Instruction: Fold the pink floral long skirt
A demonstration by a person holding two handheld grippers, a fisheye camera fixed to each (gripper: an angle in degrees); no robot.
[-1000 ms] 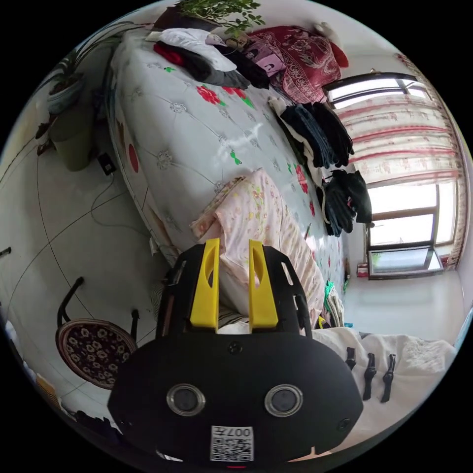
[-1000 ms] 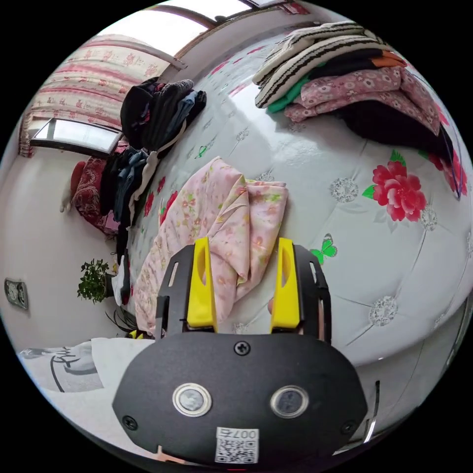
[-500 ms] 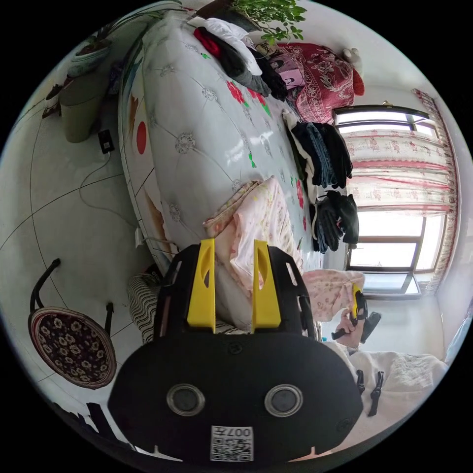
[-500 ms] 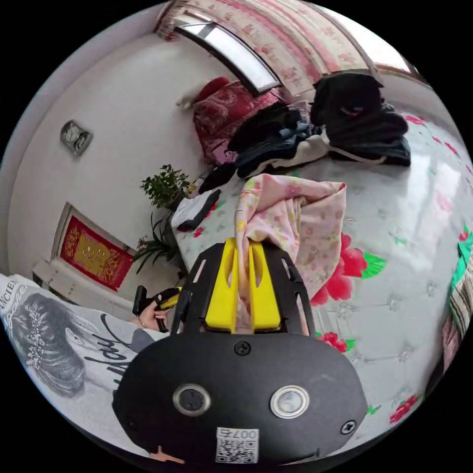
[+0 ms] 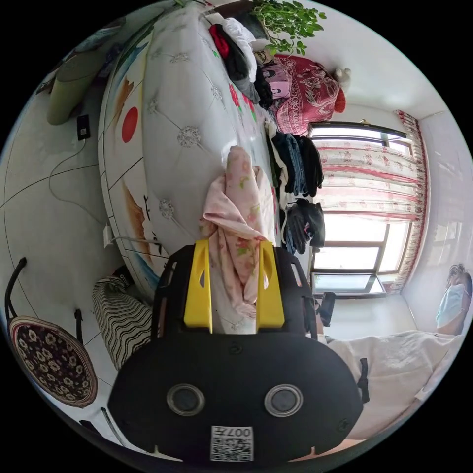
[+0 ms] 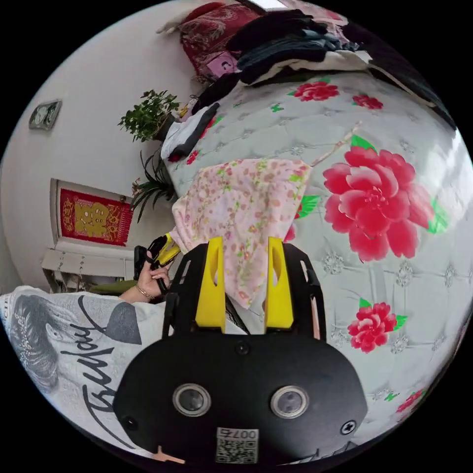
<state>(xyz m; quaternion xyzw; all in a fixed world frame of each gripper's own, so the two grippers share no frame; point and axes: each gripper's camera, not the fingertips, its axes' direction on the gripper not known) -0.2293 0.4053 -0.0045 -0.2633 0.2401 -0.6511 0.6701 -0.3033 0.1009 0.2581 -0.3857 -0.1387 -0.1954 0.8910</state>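
In the left gripper view, the pink floral skirt [image 5: 240, 207] hangs bunched between the left gripper's [image 5: 233, 286] yellow jaws, which stand apart — not pinching it. The white flowered bed [image 5: 182, 118] lies behind it. In the right gripper view, the right gripper [image 6: 245, 286] gapes too, and the skirt droops between its jaws; whether it touches them is hard to tell.

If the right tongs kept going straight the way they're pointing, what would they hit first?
Most likely the pink floral skirt, whose fabric already hangs between the open jaws of the right tongs. Beyond it lies the flowered bed cover, though depth is unclear.
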